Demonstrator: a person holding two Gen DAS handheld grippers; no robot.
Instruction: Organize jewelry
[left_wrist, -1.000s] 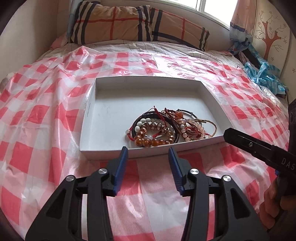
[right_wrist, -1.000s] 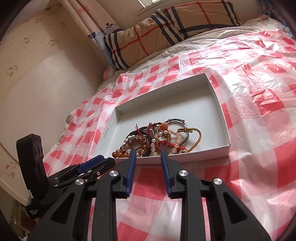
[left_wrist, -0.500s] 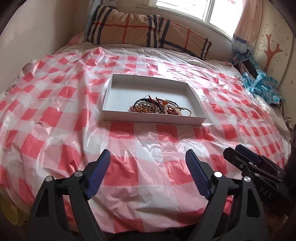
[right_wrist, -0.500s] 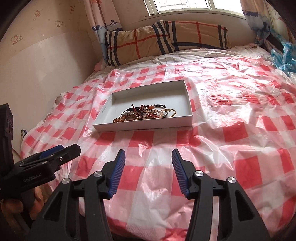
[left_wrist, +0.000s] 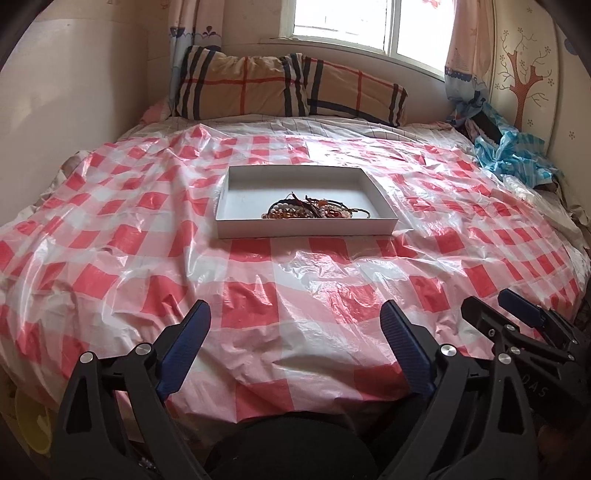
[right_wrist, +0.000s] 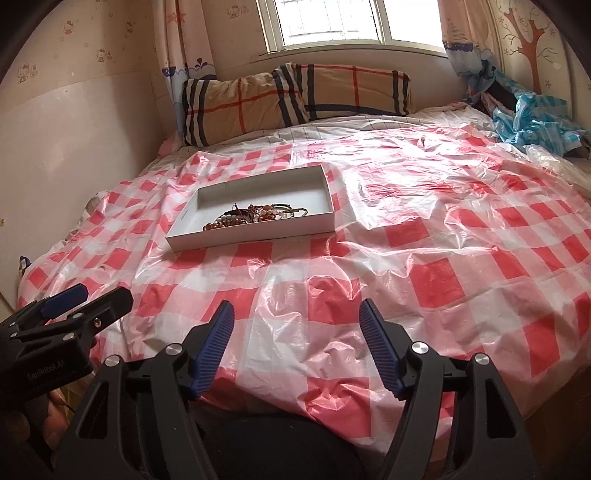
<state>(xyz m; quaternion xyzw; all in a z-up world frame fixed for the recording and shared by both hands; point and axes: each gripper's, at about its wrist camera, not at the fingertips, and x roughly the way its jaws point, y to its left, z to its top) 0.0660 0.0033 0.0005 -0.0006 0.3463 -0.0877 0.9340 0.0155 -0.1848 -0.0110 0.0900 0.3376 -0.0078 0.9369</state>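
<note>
With both the left gripper (left_wrist: 293, 334) and right gripper (right_wrist: 295, 328) wide open and empty, approach the bracelets (left_wrist: 314, 210) at twelve o'clock in the box (left_wrist: 236, 229) low and slow.

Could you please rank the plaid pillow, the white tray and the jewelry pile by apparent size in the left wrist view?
1. plaid pillow
2. white tray, though nearer the camera
3. jewelry pile
</note>
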